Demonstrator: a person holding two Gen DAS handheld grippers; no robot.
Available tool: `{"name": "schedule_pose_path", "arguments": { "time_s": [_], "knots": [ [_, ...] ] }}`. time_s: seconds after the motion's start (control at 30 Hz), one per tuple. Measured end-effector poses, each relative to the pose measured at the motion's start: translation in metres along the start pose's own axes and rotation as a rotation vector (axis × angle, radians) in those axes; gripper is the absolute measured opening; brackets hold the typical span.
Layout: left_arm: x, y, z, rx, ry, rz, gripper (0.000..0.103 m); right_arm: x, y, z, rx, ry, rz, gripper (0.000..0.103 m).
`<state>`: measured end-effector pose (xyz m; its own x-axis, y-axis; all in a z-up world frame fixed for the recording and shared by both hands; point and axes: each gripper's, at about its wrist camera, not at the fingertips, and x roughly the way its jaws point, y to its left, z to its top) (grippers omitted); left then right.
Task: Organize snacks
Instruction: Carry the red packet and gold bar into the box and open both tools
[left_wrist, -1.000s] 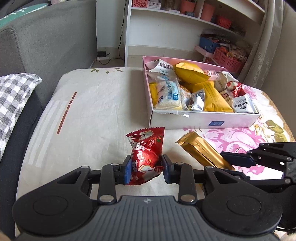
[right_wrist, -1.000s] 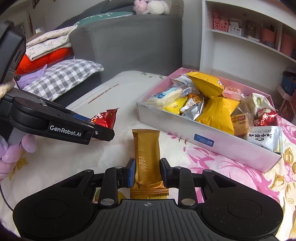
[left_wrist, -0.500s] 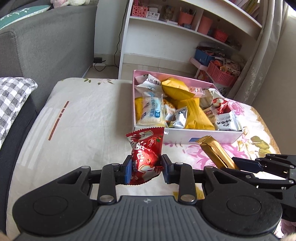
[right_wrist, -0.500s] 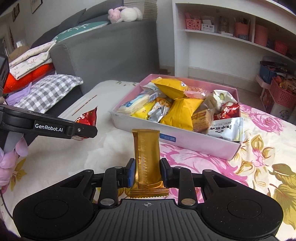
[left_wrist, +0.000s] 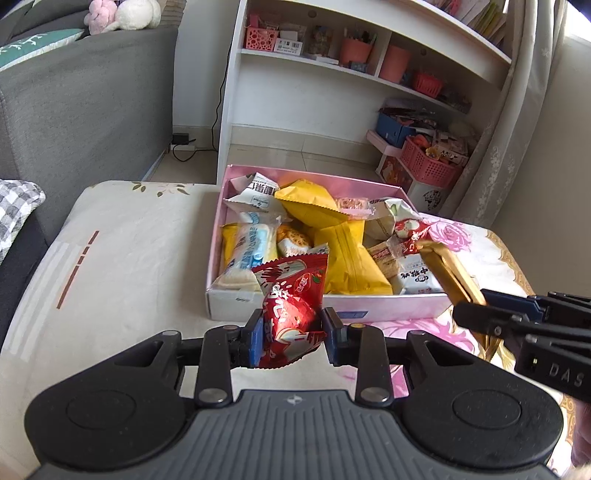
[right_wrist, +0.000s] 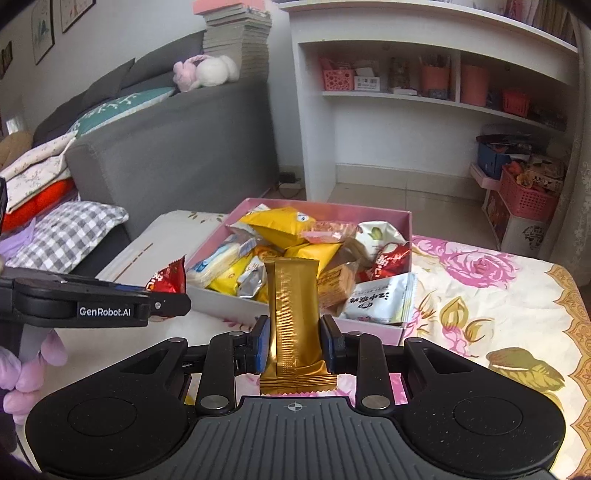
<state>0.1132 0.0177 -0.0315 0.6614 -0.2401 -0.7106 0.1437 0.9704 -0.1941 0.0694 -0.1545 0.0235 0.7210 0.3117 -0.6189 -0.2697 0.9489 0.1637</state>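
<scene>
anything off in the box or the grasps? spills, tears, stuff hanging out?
No spills or tears visible. The pink box is heaped loosely, packets overlapping at all angles. The white packet rides up on the near wall. The left gripper pinches the red packet, the right gripper the gold bar.

Soft daylight came from the curtained window (left_wrist: 517, 122) far right. Mild glare sat on the red wrapper (left_wrist: 291, 306). Both views were sharp, fisheye-bent, with dark corners.
</scene>
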Motion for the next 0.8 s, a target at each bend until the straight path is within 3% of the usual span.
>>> {"name": "schedule_pose_path", "arguments": {
  "time_s": [0.17, 0.4, 0.8],
  "knots": [
    [0.015, -0.019, 0.009, 0.071, -0.019, 0.004, 0.029, 0.010, -0.026, 0.010, 0.096, -0.019, -0.013, 0.028],
    [0.042, -0.027, 0.021, 0.073, -0.042, 0.021, 0.029, 0.034, -0.045, 0.014, 0.189, -0.034, 0.011, 0.028],
    [0.066, -0.027, 0.025, 0.099, -0.045, 0.069, 0.030, 0.067, -0.047, 0.016, 0.205, -0.039, 0.008, 0.028]
  ]
}}
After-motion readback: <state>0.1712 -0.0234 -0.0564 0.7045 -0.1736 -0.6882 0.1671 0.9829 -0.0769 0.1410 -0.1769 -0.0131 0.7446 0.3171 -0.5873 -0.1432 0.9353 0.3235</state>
